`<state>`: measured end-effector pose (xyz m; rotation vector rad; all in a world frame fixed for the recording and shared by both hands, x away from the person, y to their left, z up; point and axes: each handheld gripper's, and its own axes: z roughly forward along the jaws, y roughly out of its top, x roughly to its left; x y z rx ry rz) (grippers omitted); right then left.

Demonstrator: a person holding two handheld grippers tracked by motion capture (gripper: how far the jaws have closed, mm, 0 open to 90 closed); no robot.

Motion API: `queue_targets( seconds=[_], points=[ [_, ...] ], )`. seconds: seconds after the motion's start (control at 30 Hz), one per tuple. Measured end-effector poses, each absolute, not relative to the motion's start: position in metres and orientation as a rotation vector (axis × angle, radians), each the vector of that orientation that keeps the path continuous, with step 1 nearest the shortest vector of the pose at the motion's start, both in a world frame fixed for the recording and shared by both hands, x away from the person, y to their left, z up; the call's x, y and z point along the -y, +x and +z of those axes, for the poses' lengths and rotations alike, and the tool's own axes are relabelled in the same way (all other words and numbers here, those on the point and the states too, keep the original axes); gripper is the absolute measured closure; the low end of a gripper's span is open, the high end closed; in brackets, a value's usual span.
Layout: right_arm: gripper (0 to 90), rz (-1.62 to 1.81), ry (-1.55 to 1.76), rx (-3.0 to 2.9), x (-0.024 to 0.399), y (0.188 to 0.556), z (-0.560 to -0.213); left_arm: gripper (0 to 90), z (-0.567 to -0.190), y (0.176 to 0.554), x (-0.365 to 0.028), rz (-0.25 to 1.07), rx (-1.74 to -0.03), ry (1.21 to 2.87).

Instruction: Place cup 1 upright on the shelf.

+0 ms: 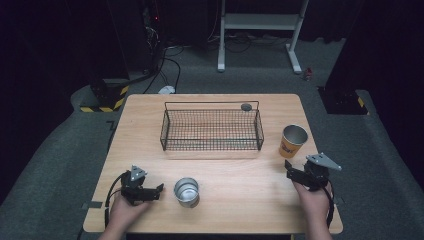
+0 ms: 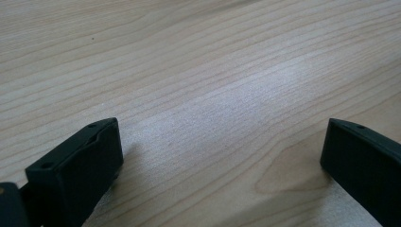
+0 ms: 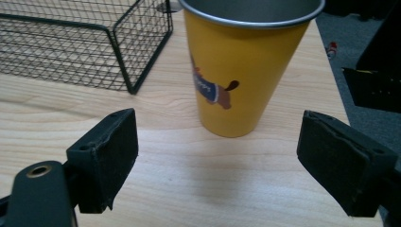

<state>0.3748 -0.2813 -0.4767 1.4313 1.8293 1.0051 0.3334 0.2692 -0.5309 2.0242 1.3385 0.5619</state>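
Observation:
A yellow cup (image 1: 292,140) with a dog picture stands upright near the table's right edge; in the right gripper view the yellow cup (image 3: 243,66) is just ahead of the jaws. My right gripper (image 1: 288,170) (image 3: 217,156) is open, a short way in front of the cup, with nothing between its jaws. A silver metal cup (image 1: 186,192) stands upright near the front middle. My left gripper (image 1: 159,190) (image 2: 222,156) lies low on the table to the left of the silver cup, open, with bare wood between its jaws.
A black wire basket (image 1: 211,129) (image 3: 85,42) sits at the middle back of the wooden table (image 1: 235,175), with a small dark round object (image 1: 245,106) behind its far right corner. A white desk frame (image 1: 260,30) stands on the floor beyond.

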Motion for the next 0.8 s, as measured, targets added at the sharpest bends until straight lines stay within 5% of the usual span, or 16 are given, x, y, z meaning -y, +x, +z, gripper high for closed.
queue_targets(
  seconds=[0.8],
  points=[
    [10.4, 0.987, 1.429, -1.792, 0.286, 0.416, -0.478, 0.7, -0.531, 0.334, -0.268, 0.569, -1.329, 2.029]
  ],
)
